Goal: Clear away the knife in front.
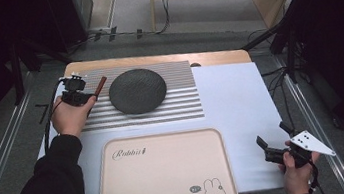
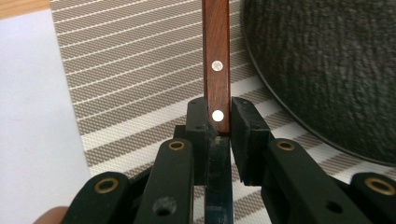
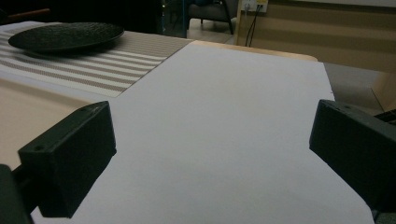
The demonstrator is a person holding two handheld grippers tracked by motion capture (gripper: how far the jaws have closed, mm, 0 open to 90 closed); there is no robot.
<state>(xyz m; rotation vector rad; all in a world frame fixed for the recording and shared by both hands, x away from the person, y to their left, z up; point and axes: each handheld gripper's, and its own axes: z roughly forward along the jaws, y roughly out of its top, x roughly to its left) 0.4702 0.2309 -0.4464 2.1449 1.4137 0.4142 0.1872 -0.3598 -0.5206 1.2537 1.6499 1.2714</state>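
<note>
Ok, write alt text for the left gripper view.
Two black jaws of the left gripper are shut on the end of a brown wooden handle with two silver rivets. Beneath lies a striped mat, with a dark textured plate at the right and white paper at the left.

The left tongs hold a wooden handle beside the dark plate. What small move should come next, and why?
Probably lower the wooden handle onto the striped placemat beside the dark plate. The left tongs are shut on the handle's end, just left of the plate. The right tongs are open, over the white sheet.
</note>
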